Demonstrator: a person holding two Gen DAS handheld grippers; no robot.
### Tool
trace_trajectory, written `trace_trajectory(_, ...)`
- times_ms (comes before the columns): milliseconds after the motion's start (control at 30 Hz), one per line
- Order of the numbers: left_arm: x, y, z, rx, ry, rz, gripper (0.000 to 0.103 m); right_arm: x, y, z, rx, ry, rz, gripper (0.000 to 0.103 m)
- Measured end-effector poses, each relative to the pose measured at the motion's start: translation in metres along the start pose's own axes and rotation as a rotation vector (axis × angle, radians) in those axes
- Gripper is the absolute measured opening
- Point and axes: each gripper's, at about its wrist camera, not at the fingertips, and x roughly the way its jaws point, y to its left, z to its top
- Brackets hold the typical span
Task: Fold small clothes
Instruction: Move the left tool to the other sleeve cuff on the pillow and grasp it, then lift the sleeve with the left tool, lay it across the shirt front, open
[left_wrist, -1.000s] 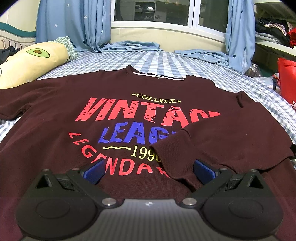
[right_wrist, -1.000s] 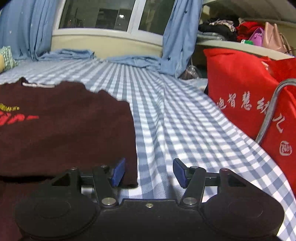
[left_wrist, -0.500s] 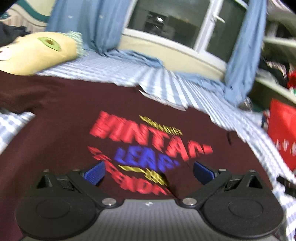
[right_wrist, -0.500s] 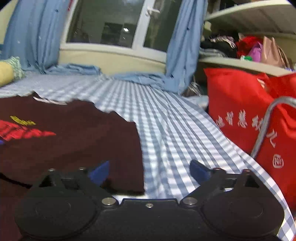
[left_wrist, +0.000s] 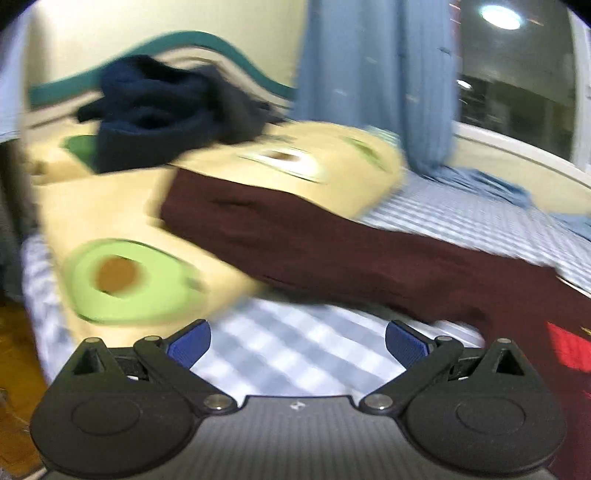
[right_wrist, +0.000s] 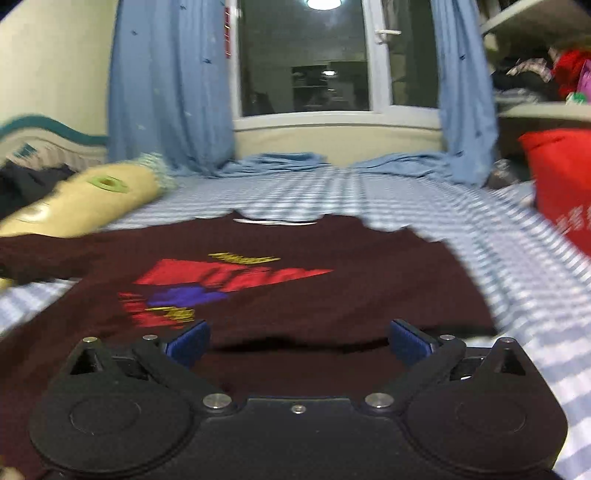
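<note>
Maroon sweatshirt spread flat on the checked bed.
Both hand-held grippers spread wide and empty: right hand-held gripper over the sweatshirt's hem, left hand-held gripper near its sleeve.

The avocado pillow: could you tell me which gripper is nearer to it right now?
Left. The left gripper hangs open right beside the avocado pillow, over checked sheet. The right gripper, also open, is above the maroon sweatshirt, with the pillow far off to its left.

Sweatshirt print smeared unreadable — its hem hidden behind the right hand-held gripper.
</note>
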Motion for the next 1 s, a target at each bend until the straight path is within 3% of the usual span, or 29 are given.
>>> trace_trajectory(167,0.026,0.054,0.021,-0.093,-0.065,-0.018,0.102,0.004,0.023,-0.021,-0.006,0.004,0.007,0.102)
trace_trajectory(467,0.082,0.076,0.047,-0.137,-0.092,0.007,0.102,0.025,0.025,-0.033,-0.009,0.035,-0.059,0.102)
trace_trajectory(533,0.084,0.075,0.052,-0.142,-0.112,0.042,0.095,0.028,0.025,-0.037,-0.013,0.044,-0.085,0.102)
trace_trajectory(667,0.09,0.08,0.058,-0.187,-0.114,0.068,0.068,0.029,0.033,-0.041,-0.062,0.041,-0.106,0.103)
trace_trajectory(733,0.092,0.085,0.06,-0.238,-0.115,0.087,0.052,0.029,0.035,-0.042,-0.08,0.044,-0.111,0.103)
trace_trajectory(800,0.092,0.09,0.062,-0.276,-0.126,0.102,0.023,0.03,0.036,-0.043,-0.086,0.041,-0.113,0.103)
trace_trajectory(900,0.09,0.095,0.066,-0.309,-0.14,0.086,0.014,0.03,0.036,-0.043,-0.08,0.042,-0.109,0.103)
trace_trajectory(1000,0.078,0.082,0.074,-0.254,-0.186,0.081,0.012,0.029,0.036,-0.042,-0.075,0.04,-0.105,0.103)
